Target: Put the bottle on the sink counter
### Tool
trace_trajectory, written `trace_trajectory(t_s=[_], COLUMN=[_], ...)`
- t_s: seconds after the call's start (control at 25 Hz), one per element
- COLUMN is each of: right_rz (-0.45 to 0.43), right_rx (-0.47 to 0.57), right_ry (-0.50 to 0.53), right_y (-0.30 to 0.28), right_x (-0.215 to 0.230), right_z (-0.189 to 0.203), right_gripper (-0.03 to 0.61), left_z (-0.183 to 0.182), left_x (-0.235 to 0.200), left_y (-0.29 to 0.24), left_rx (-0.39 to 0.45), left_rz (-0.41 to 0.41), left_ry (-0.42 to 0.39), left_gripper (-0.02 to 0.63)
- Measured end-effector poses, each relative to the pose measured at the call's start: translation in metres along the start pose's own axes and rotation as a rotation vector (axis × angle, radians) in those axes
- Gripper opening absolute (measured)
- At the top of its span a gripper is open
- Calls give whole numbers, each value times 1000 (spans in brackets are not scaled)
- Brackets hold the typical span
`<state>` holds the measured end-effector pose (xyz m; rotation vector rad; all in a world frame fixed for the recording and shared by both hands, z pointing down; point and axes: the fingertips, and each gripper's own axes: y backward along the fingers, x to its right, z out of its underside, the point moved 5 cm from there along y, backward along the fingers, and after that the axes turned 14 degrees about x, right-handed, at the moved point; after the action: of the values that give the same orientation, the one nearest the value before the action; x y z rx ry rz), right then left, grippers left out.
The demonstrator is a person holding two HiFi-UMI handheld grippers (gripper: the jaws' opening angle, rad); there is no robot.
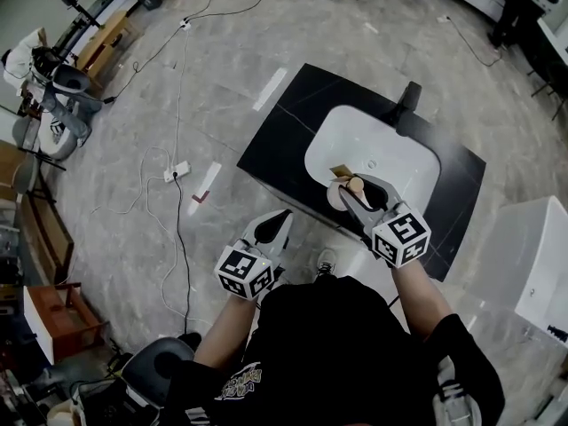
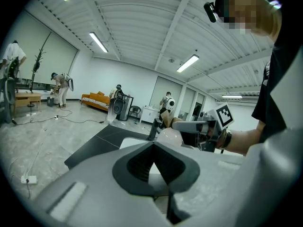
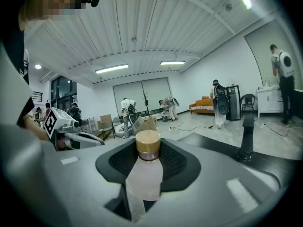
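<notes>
A pale, frosted bottle (image 1: 339,195) with a wooden cap (image 3: 148,144) is gripped by my right gripper (image 1: 349,190), shut on its body. It hangs over the near edge of the white basin (image 1: 390,162), which is set in the black sink counter (image 1: 275,145). In the right gripper view the bottle (image 3: 143,176) stands upright between the jaws, cap uppermost. My left gripper (image 1: 280,218) is shut with nothing in it, just off the counter's near edge. From the left gripper view, the bottle (image 2: 169,137) shows beyond its closed jaws.
A black faucet (image 1: 406,98) stands at the basin's far side. A white cabinet (image 1: 532,256) is to the right. On the floor to the left lie a power strip (image 1: 177,170) and cables. Several people work in the background.
</notes>
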<state>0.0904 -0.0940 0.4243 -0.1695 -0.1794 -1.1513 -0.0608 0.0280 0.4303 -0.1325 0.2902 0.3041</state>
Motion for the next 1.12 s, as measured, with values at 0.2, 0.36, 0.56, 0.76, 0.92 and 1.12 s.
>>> trace_trajectory(t_s=[0.2,0.36,0.56,0.76,0.92,1.12], right_rz=[-1,10,30,59,96,147], right_rx=[6,14,18,19,20,31], right_ry=[-5,2,-4,-4,-1,-3], right_y=[1,-2,-5,-13,-27,-52], right_x=[9,18,25,33,40,49], right_z=[-6,-8,-8,-5,-3,-7], right_gripper=[167,167,167,167,167,167], left_z=[-9,-13,-14,-18,-21,-35], left_x=[5,3,-2,-15,-31,-56], left_y=[-16,-26,-37,-51,-63,-79], left_rx=[-2,-4,-14,-14,-23,-35], left_rz=[13,32,50,86,129,182], left_ry=[-16,-33,-35,-45,-49,-62], left_gripper=[0,0,0,0,0,0])
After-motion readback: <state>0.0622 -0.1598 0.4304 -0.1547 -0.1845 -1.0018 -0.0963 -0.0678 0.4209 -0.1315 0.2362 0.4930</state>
